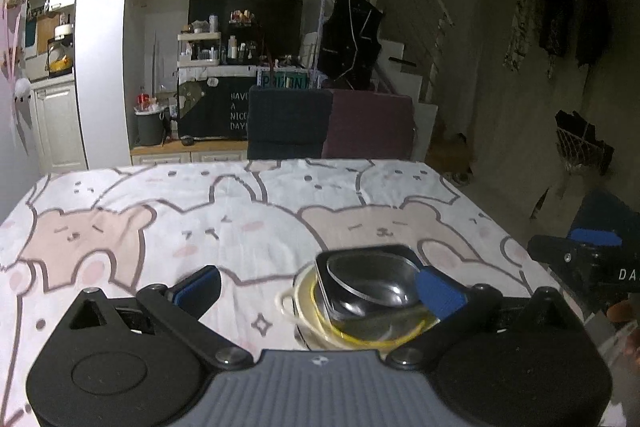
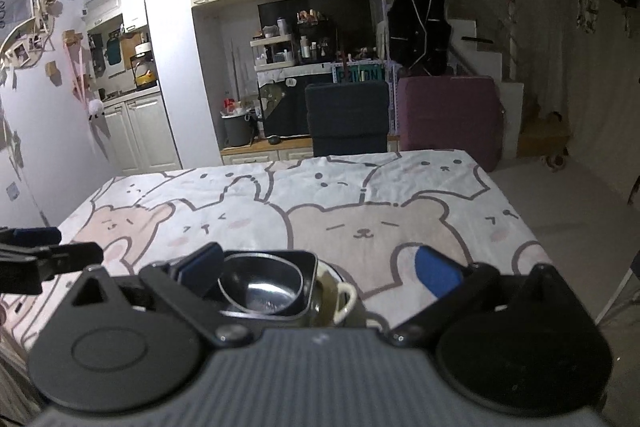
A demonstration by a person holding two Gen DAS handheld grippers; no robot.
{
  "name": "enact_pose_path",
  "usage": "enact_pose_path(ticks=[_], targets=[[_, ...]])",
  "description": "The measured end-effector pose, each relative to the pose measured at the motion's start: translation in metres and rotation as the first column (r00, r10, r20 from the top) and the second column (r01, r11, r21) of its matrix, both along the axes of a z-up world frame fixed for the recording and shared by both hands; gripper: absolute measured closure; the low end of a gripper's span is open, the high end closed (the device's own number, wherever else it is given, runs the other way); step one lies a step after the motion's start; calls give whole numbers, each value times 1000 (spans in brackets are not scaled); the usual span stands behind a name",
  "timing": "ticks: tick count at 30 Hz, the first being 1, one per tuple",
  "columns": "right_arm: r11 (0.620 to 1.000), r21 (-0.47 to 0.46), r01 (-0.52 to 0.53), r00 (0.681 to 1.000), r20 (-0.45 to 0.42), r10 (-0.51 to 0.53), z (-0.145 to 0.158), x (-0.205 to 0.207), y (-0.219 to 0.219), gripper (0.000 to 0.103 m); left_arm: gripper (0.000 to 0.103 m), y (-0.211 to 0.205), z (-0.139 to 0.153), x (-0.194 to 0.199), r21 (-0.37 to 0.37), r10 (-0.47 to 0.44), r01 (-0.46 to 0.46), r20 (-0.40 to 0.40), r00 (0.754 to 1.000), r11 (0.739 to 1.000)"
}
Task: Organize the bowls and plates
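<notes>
Because the square black bowl sat nested in the cream dish on the table, both hand-held grippers stood open (nothing gripped): left hand-held gripper beside its right finger, right hand-held gripper beside its left finger.

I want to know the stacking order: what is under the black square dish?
The black square dish sits tilted on a pale bowl with a yellow rim line and small side handles. Anything beneath that bowl is hidden behind the left tool.
</notes>
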State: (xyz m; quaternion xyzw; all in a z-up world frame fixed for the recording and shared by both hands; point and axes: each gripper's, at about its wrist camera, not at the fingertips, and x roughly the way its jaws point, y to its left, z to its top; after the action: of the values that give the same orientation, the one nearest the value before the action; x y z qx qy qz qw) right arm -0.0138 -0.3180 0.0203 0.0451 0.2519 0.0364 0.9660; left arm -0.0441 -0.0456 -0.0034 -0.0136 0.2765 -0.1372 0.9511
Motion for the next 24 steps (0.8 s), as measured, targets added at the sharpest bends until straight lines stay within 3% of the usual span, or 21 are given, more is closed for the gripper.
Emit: enact_pose_path(ticks=[11, 24], targets=[[998, -56, -26, 999, -44, 23, -31, -36, 15, 0, 0, 0, -20, -34, 78, 22, -26, 53, 998, 997], [996, -86, -15, 1000, -29, 12, -45, -54, 21, 0, 0, 2, -36, -54, 108, 24, -27, 31, 999, 994]])
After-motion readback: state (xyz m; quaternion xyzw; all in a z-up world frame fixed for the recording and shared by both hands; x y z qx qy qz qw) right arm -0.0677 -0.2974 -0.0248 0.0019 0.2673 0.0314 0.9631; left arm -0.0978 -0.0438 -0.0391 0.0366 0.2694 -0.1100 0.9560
